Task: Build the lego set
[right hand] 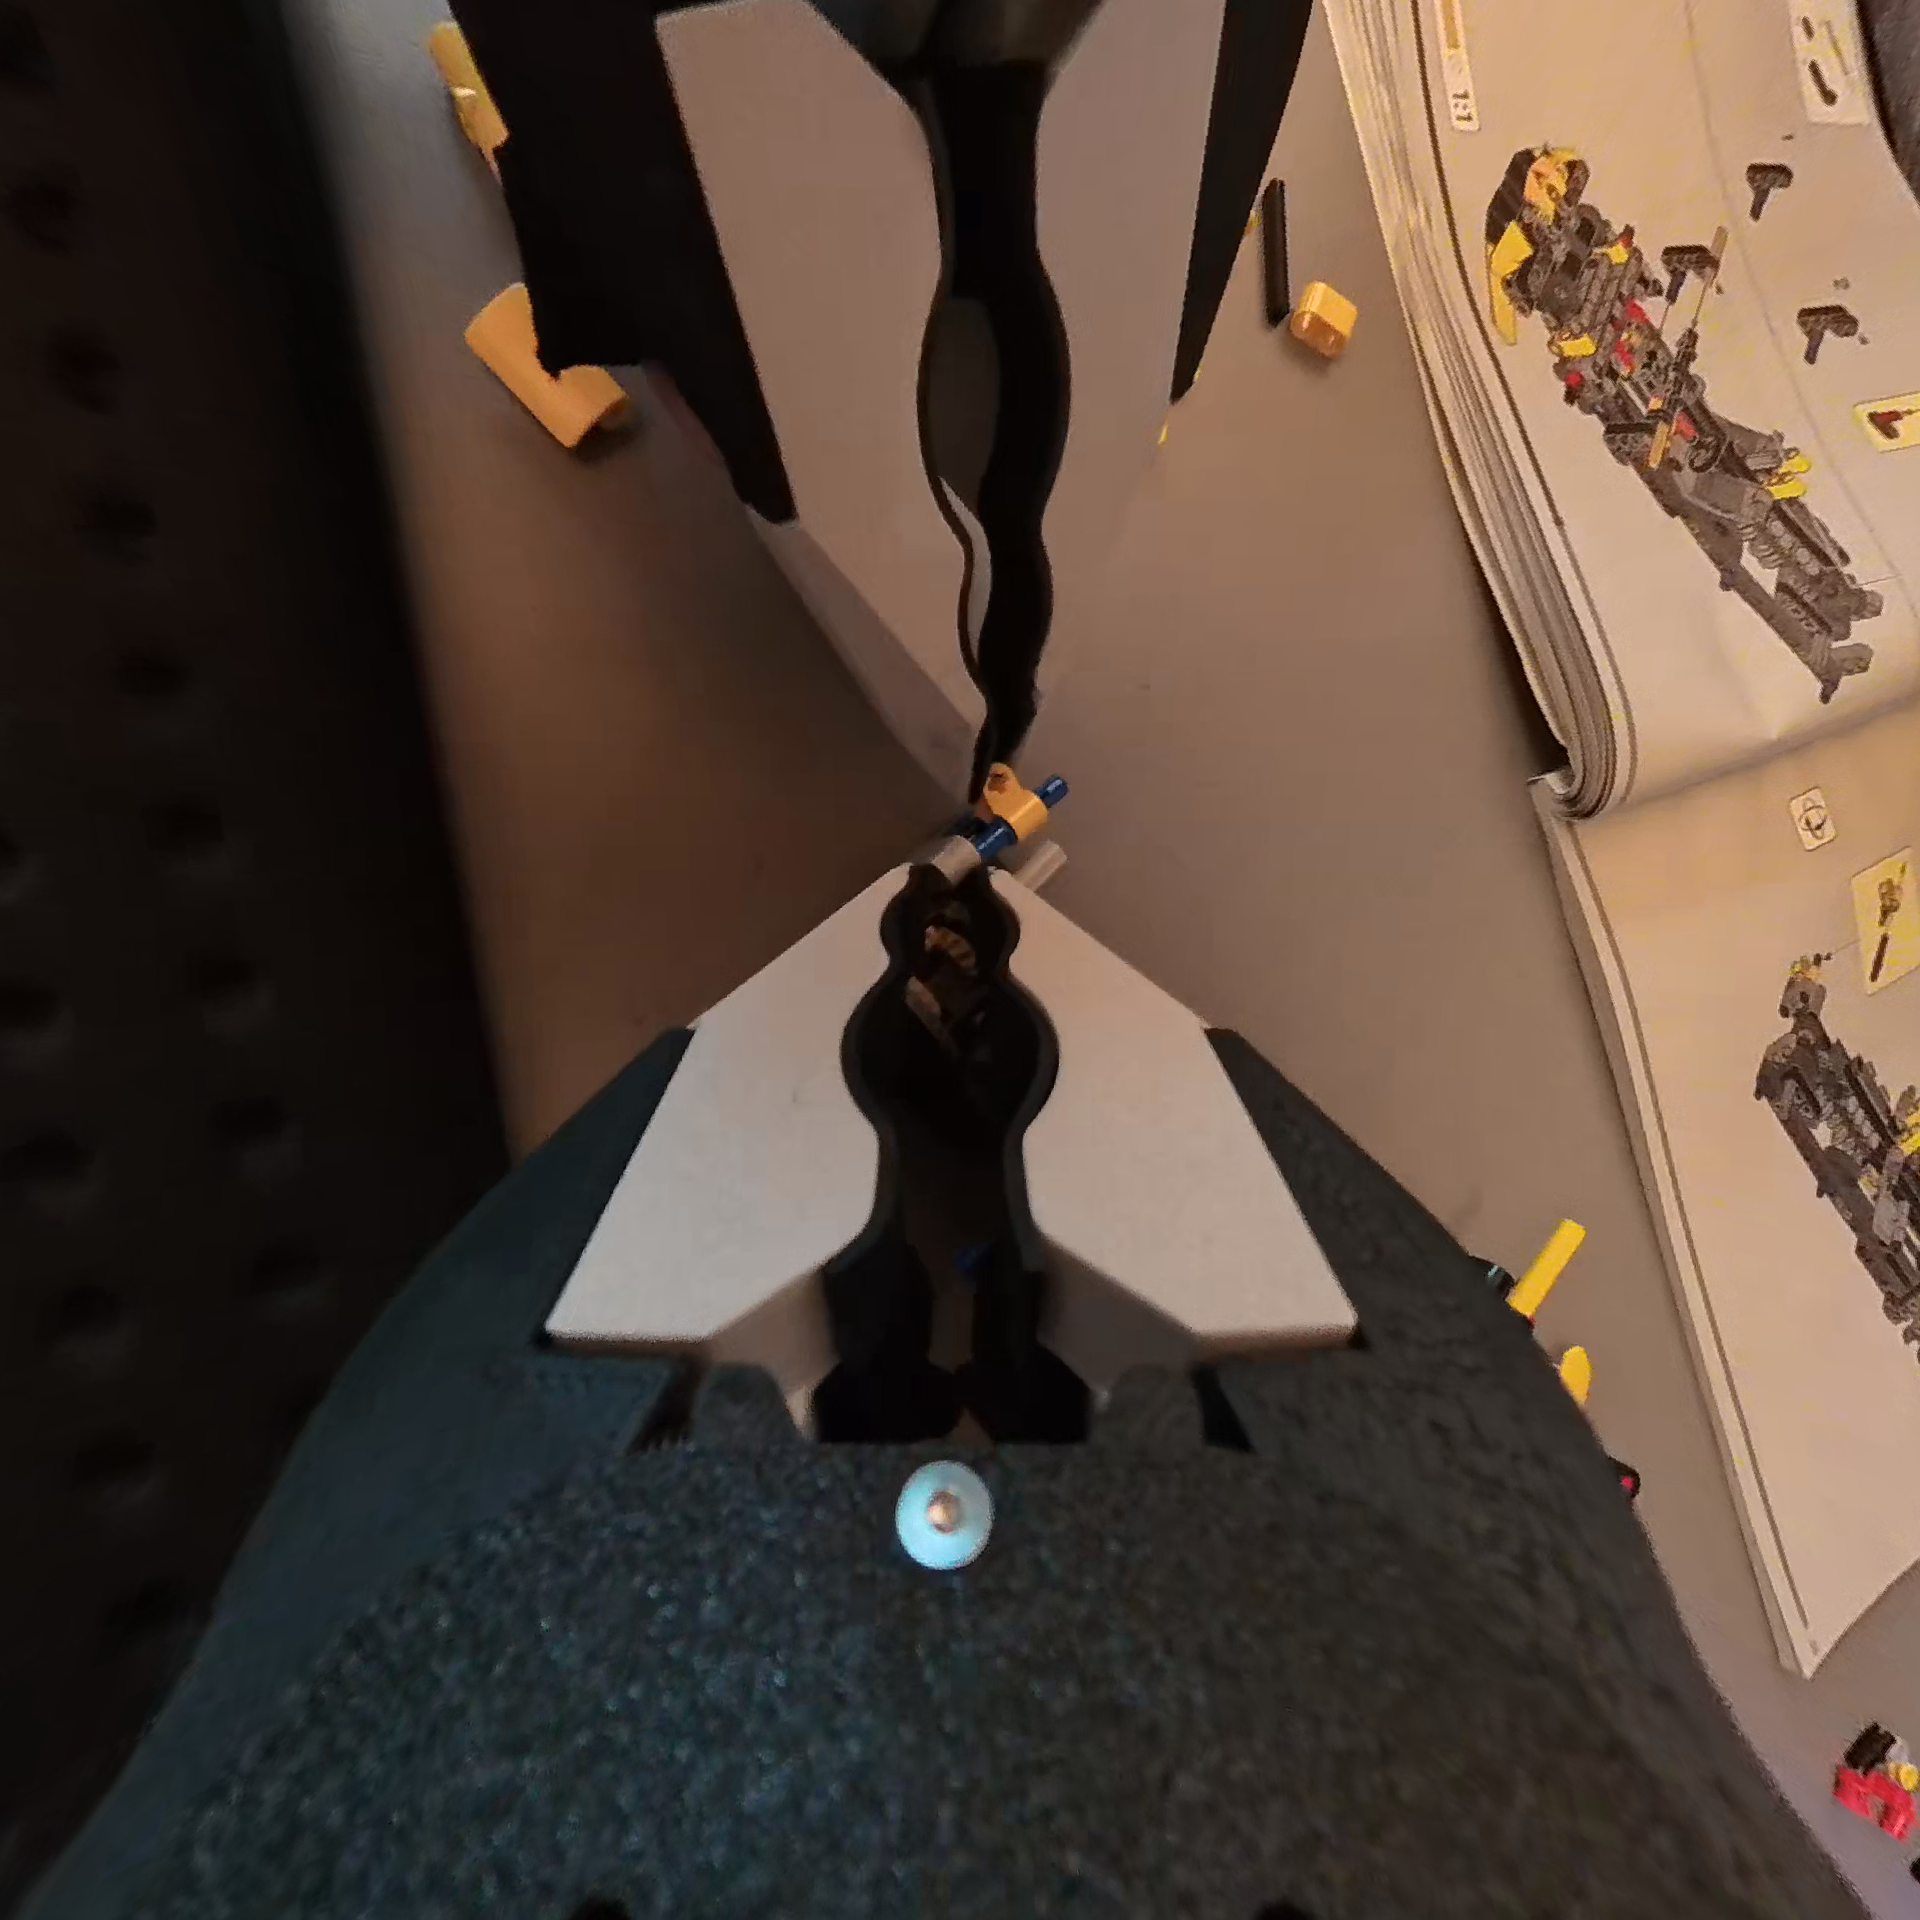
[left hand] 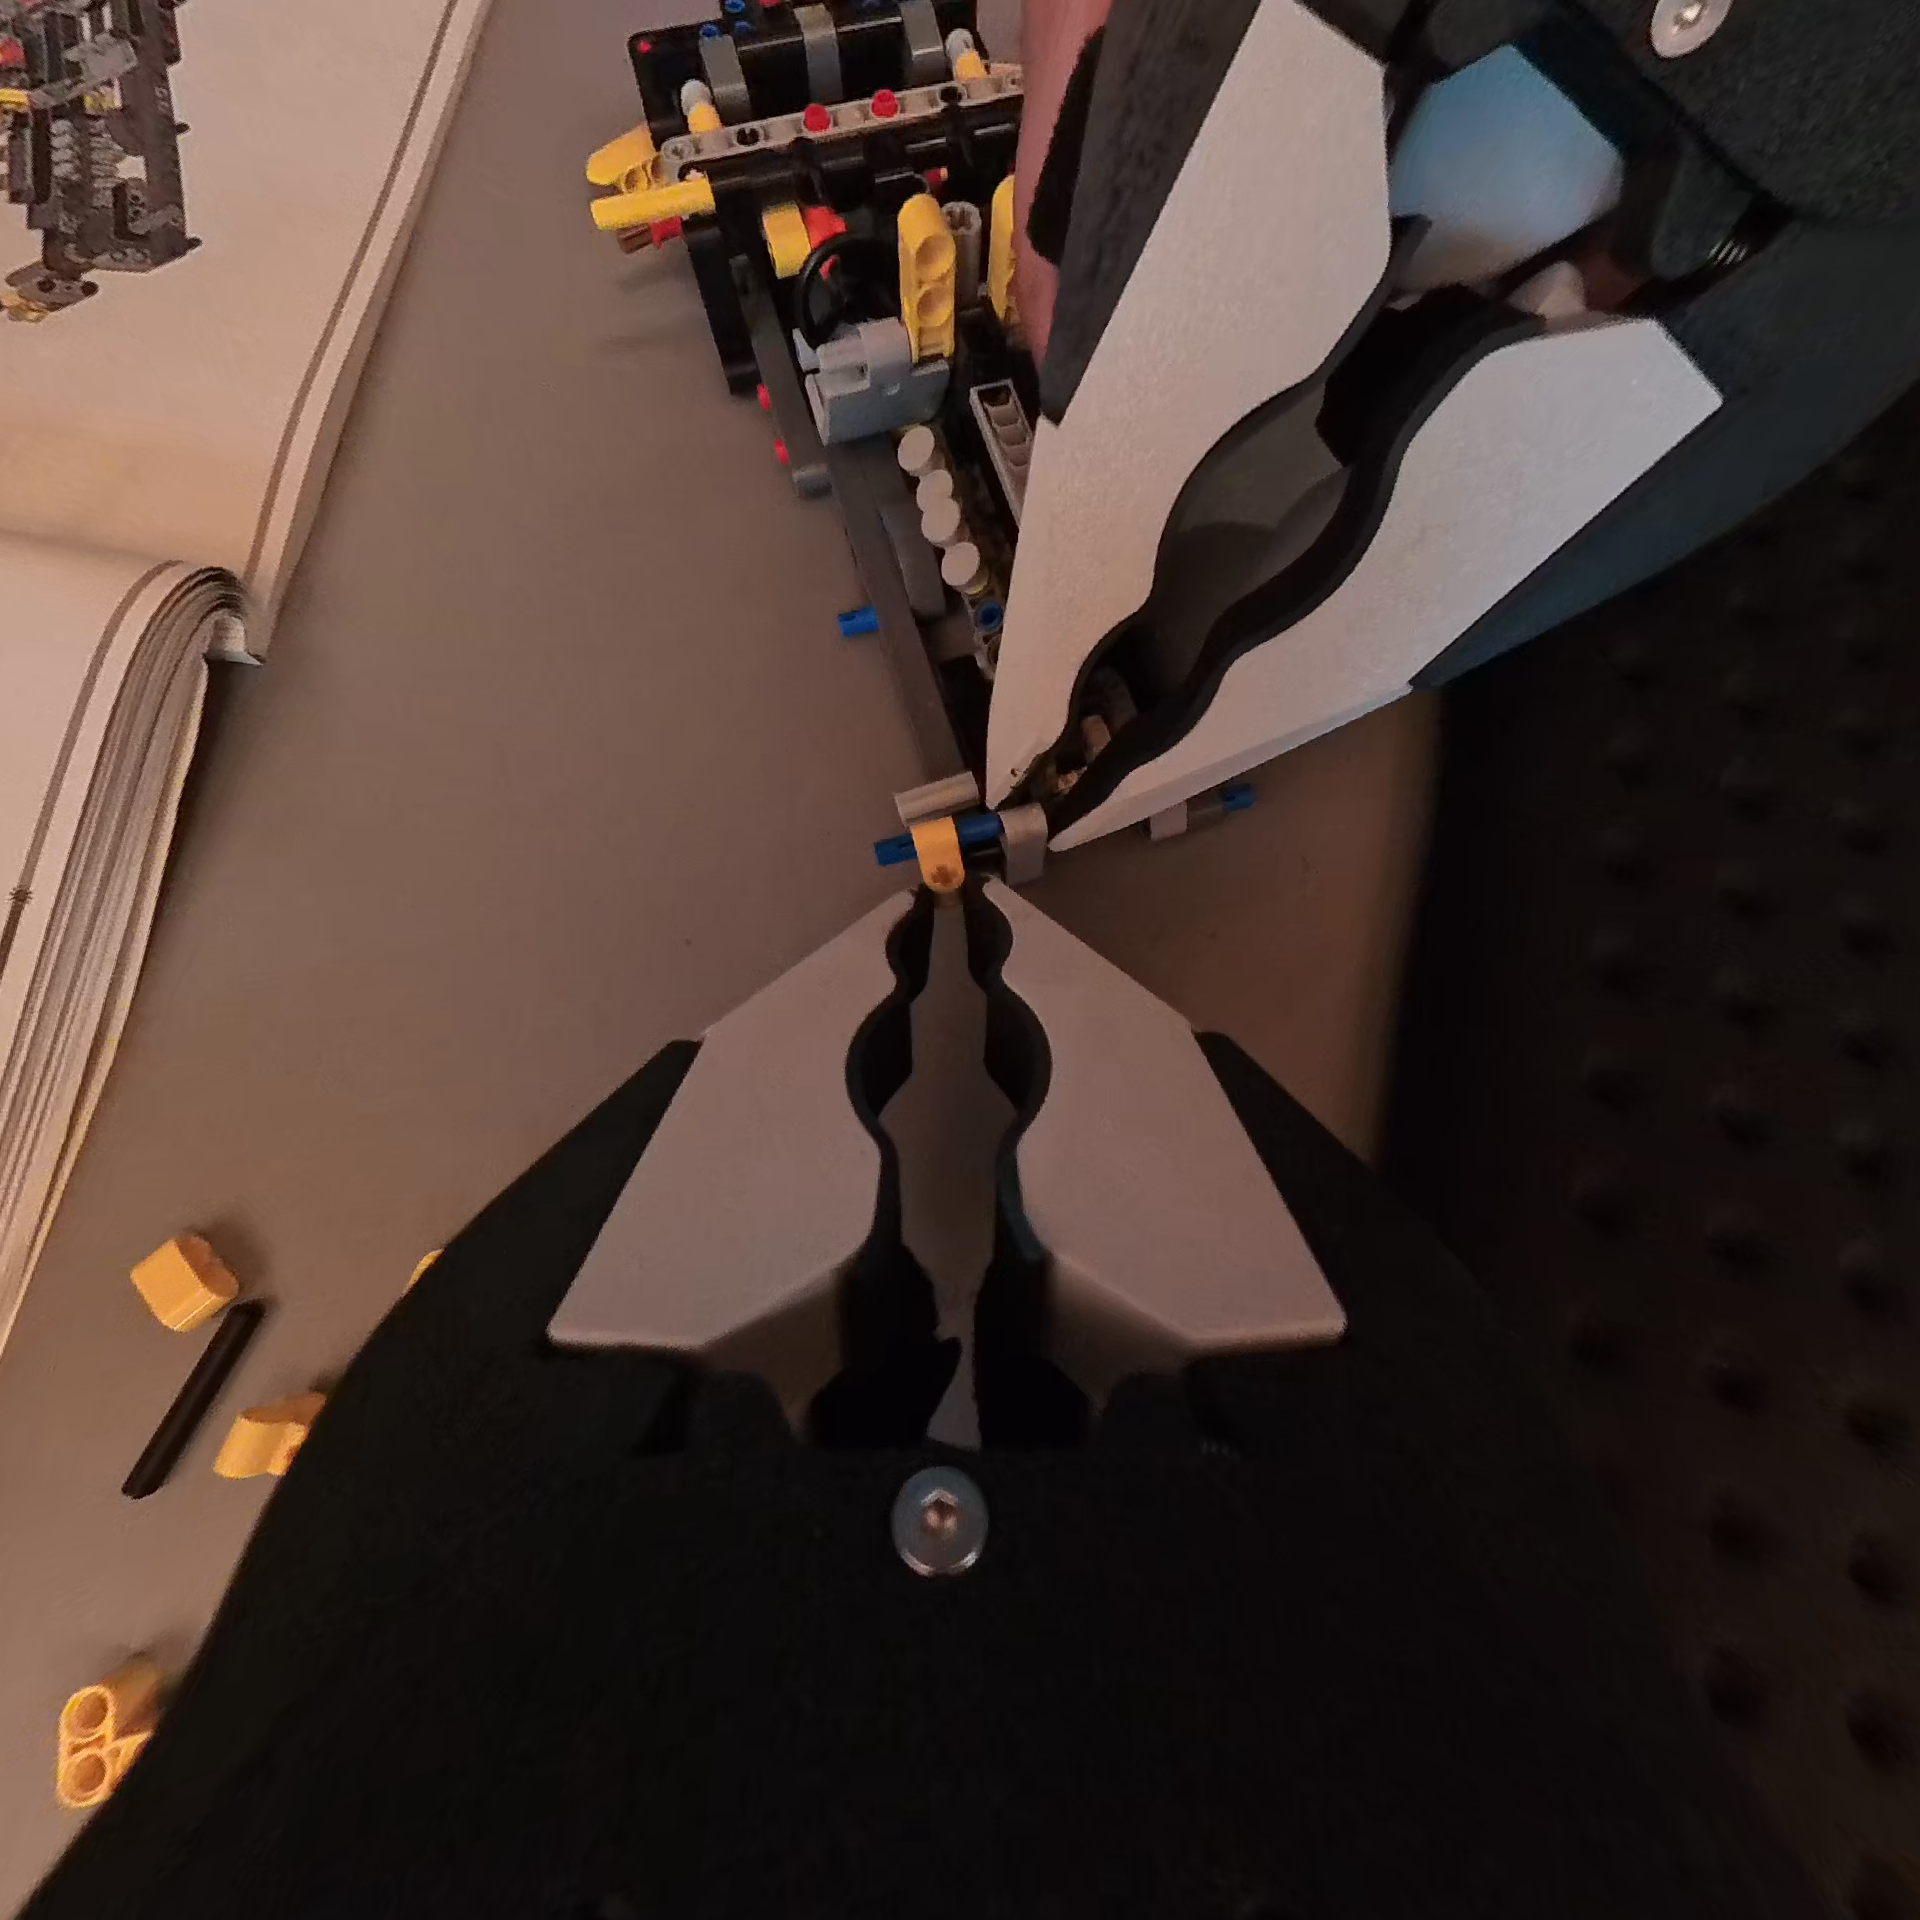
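Left wrist view: we see the table (left hand: 540, 727), its edge at right, bare room between manual (left hand: 114, 727) and model (left hand: 862, 312). Our right gripper (left hand: 1023, 805) clamps the model's end; our left gripper (left hand: 948, 896) pinches the yellow connector (left hand: 940, 847) on a blue pin (left hand: 894, 850).

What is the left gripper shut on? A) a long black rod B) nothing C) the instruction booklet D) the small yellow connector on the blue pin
D: the left gripper tips pinch the yellow connector, which sits on the blue pin at the tip of the right gripper.
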